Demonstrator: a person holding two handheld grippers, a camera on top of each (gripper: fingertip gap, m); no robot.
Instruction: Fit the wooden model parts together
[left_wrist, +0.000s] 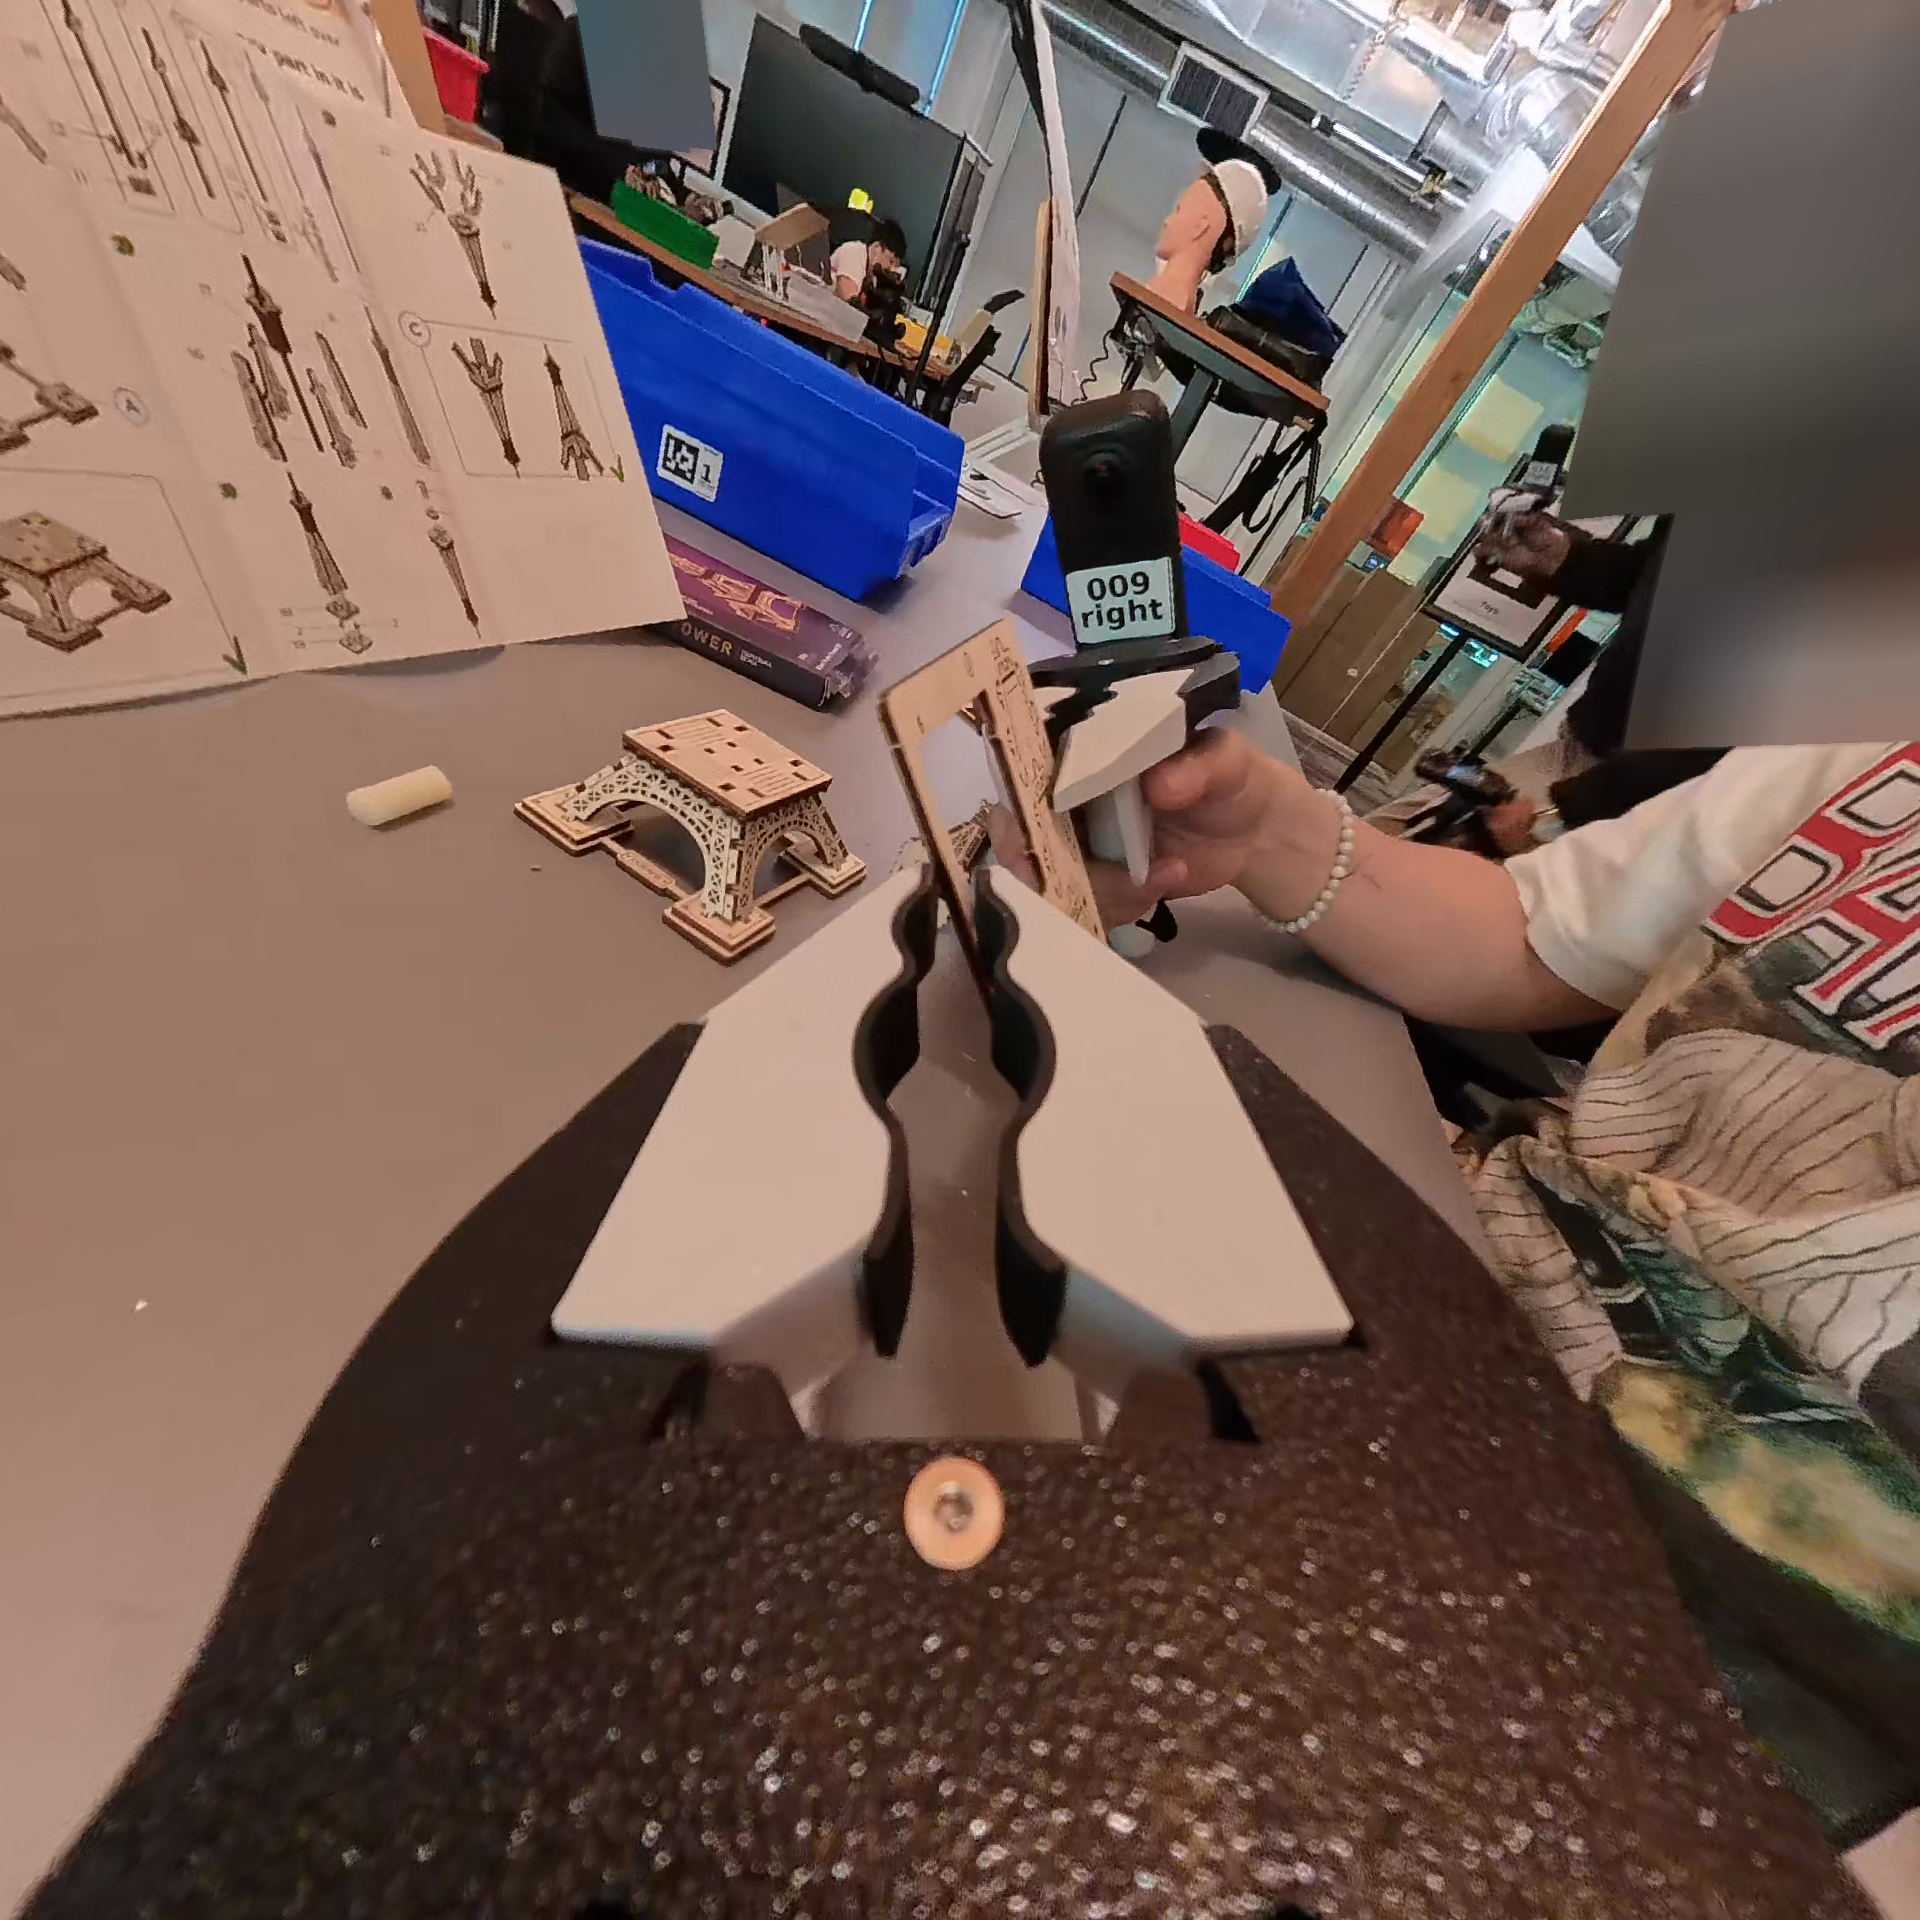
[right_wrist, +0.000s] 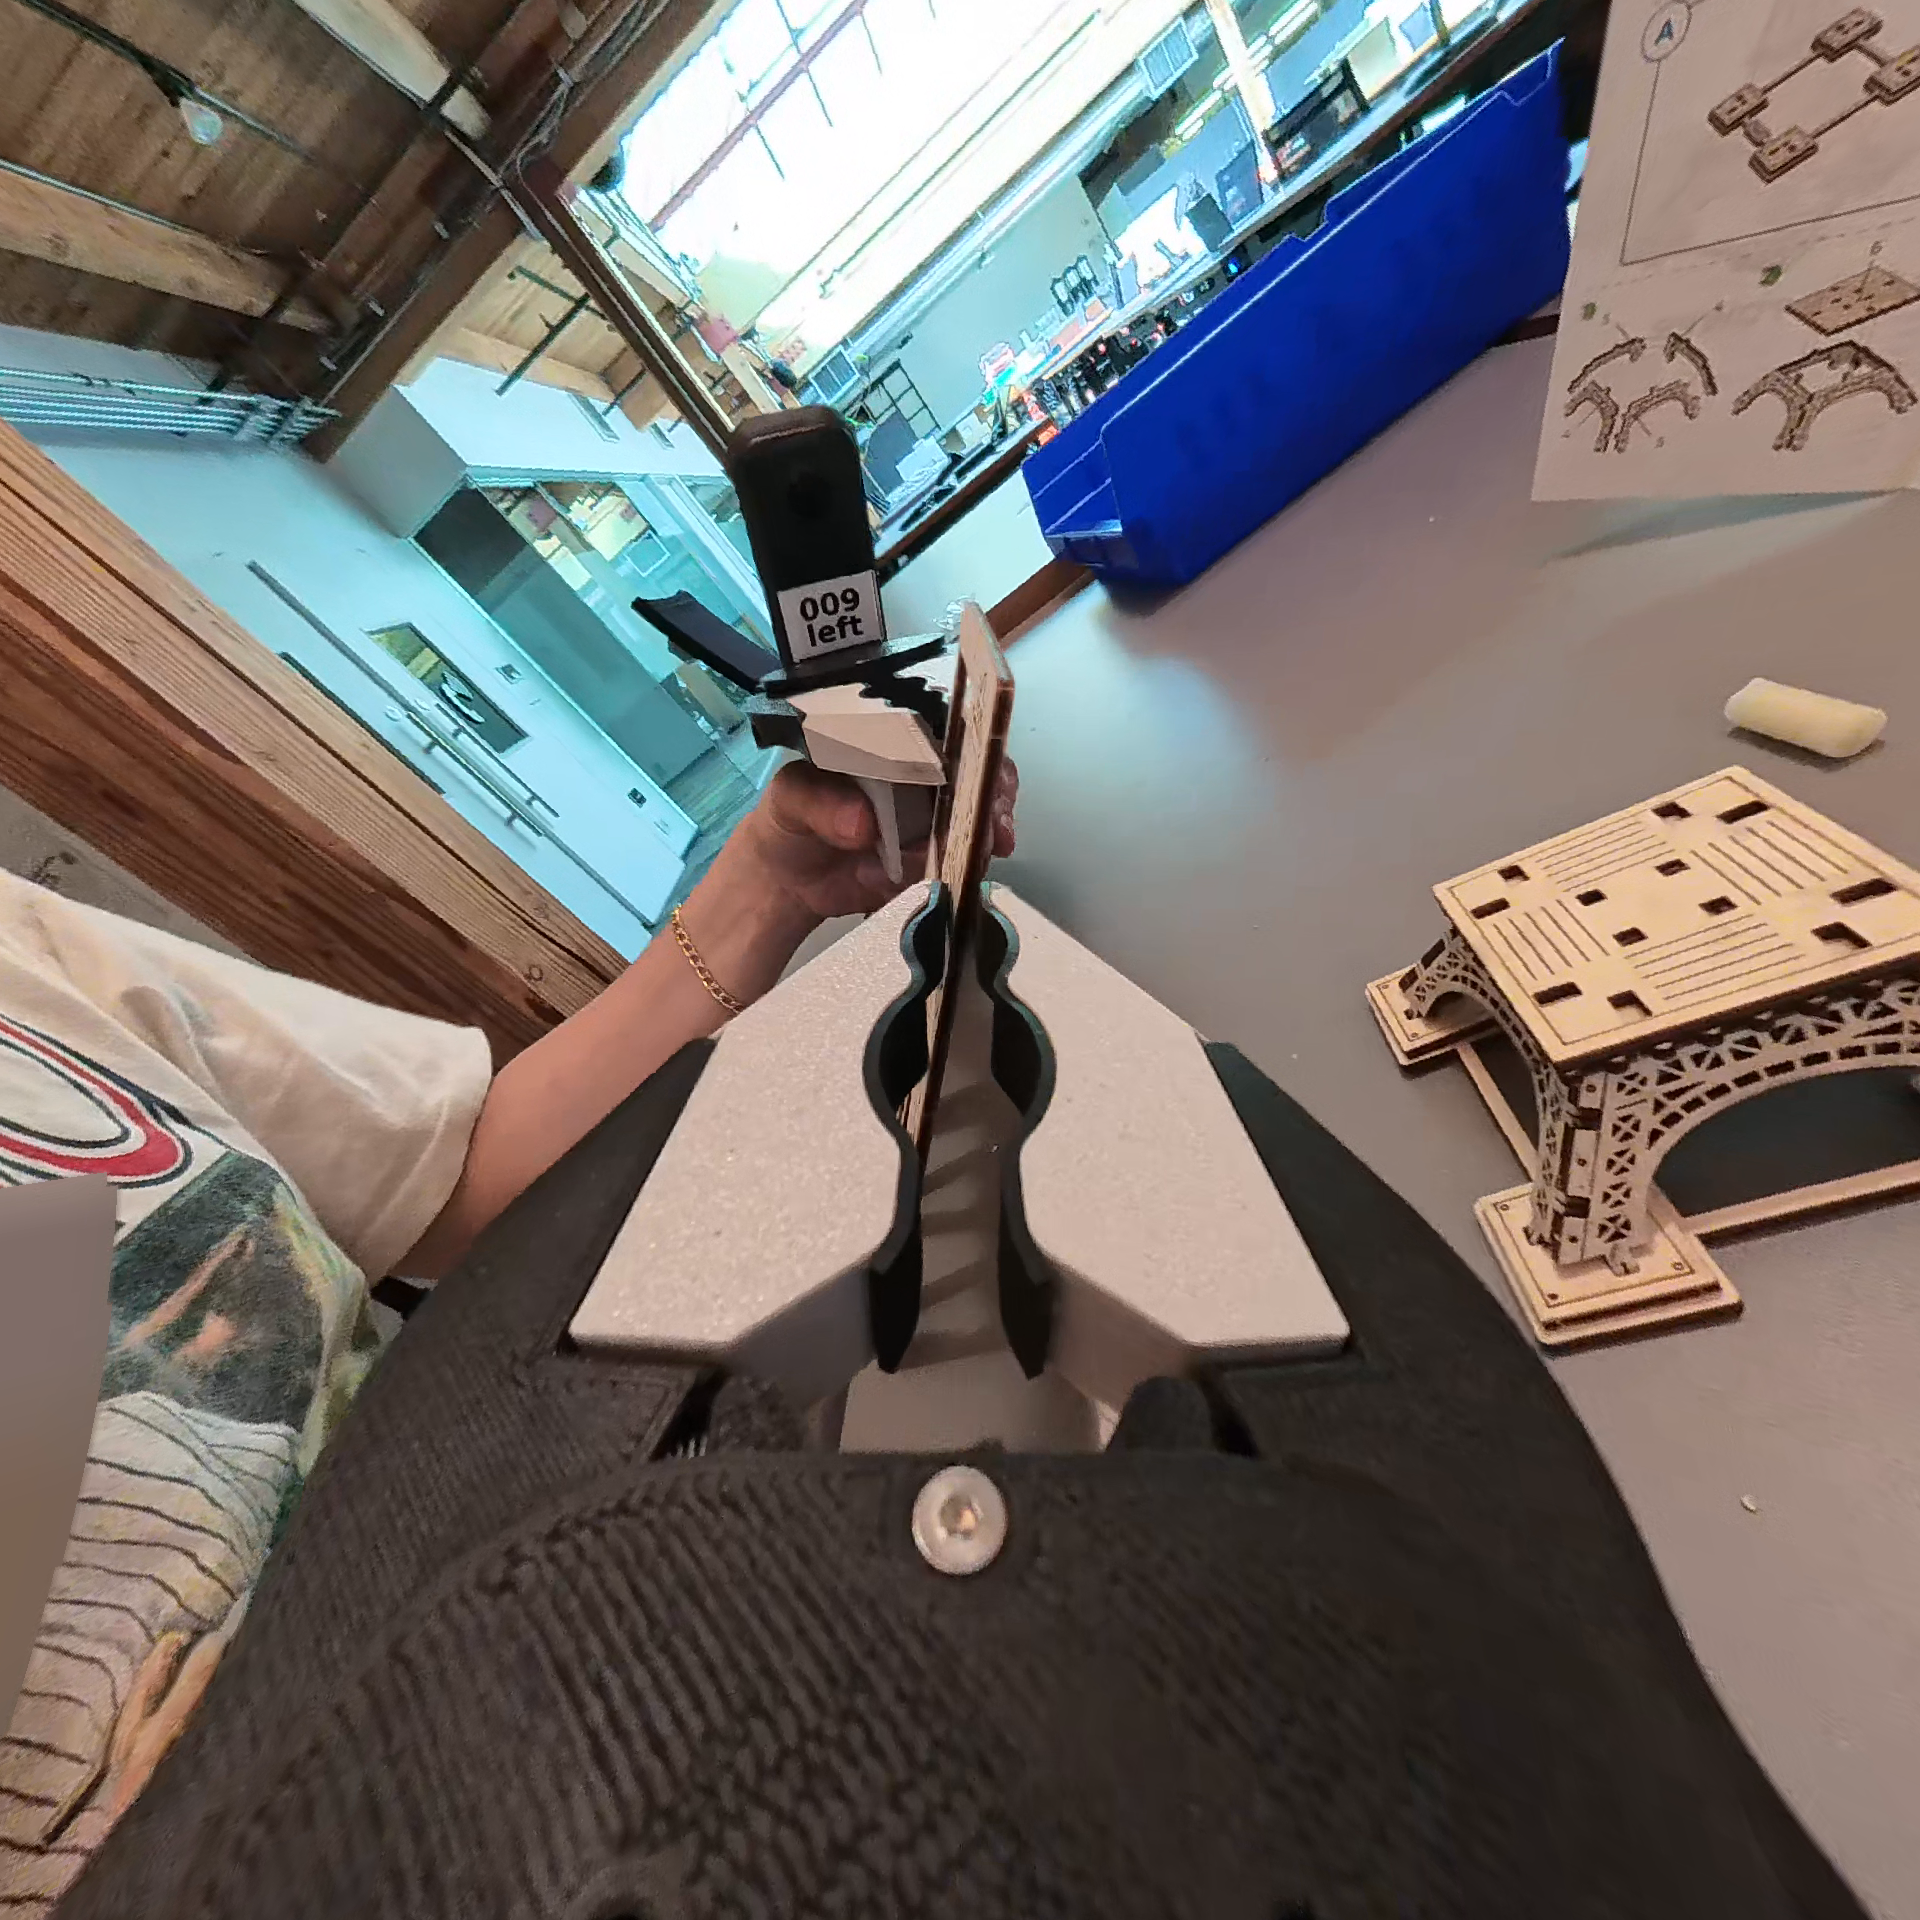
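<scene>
A thin wooden parts sheet (left_wrist: 935, 670) with a cut-out window stands upright above the grey table (left_wrist: 312, 1039). My left gripper (left_wrist: 951, 896) is shut on its lower edge. My right gripper (left_wrist: 1070, 727) grips its far side. In the right wrist view the sheet (right_wrist: 982, 727) is edge-on, running between the pads of my right gripper (right_wrist: 961, 912), with my left gripper (right_wrist: 930, 717) clamped on its far end. The built wooden tower base (left_wrist: 717, 769) stands on the table to the left. It also shows at the right of the right wrist view (right_wrist: 1662, 935).
A folded instruction sheet (left_wrist: 260, 364) stands at the back left. Blue bins (left_wrist: 769, 416) and a purple box (left_wrist: 769, 623) lie behind the base. A small white foam roll (left_wrist: 400, 795) lies left of the base. The person's arm (left_wrist: 1403, 935) reaches in from the right. The small white foam roll (left_wrist: 400, 795) is about equally far from each gripper, around 15 cm. It turns up in the right wrist view (right_wrist: 1790, 715) as well.
</scene>
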